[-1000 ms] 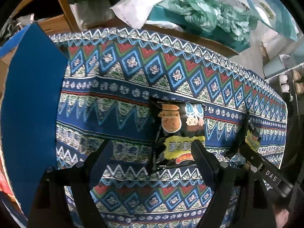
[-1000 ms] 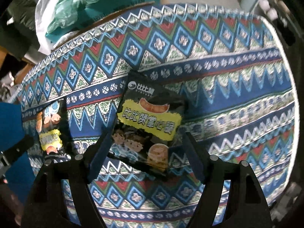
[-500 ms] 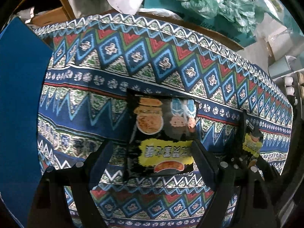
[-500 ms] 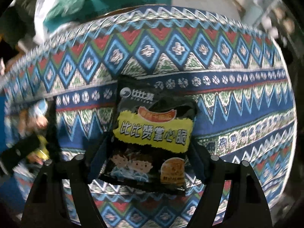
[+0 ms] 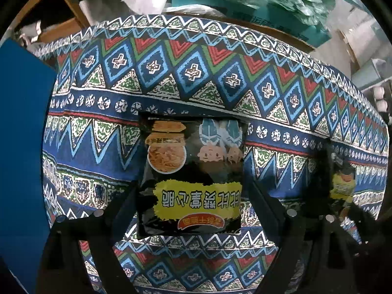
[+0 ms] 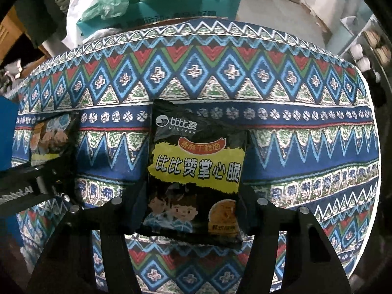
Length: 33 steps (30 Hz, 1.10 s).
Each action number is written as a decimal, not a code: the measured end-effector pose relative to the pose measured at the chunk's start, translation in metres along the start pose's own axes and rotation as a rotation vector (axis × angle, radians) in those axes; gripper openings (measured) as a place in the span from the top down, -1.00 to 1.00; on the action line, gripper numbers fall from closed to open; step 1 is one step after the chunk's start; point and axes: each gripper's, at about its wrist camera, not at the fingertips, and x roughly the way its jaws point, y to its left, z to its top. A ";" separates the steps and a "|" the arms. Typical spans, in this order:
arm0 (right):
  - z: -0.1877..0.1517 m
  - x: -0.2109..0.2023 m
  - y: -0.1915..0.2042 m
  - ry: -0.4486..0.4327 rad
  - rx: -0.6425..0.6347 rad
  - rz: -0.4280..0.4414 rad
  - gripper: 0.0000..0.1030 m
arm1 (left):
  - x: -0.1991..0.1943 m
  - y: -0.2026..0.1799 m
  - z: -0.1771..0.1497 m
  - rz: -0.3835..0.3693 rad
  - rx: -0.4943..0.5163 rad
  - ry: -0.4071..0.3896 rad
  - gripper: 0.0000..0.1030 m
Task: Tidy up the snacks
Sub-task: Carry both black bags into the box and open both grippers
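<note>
The right gripper [image 6: 189, 210] has just been closing its fingers [image 6: 247, 205] on a black snack packet [image 6: 196, 171]. The packet lies mid-counter on the patterned cloth [image 6: 294, 152]; a second packet [image 6: 52, 142] lies towards the left edge.

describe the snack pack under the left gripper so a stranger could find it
On the patterned cloth lie two black snack packs. This pack is the one nearer the blue panel, between the left gripper's open fingers. Unlike the other pack, its yellow label reads upside down in the left view.

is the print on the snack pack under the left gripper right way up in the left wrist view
No, the snack pack shows its yellow band of lettering upside down there.
</note>
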 end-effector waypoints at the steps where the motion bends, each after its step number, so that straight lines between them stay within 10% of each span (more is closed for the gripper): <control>1: -0.001 -0.003 -0.006 0.001 0.008 0.007 -0.17 | 0.001 -0.004 -0.001 0.008 0.012 -0.008 -0.71; 9: 0.001 -0.031 -0.033 -0.025 0.012 0.044 -0.17 | -0.003 -0.022 -0.015 0.065 0.075 -0.058 -0.29; 33: -0.003 -0.113 0.044 -0.114 -0.197 0.061 -0.17 | -0.104 0.063 -0.047 0.015 0.168 -0.187 -0.29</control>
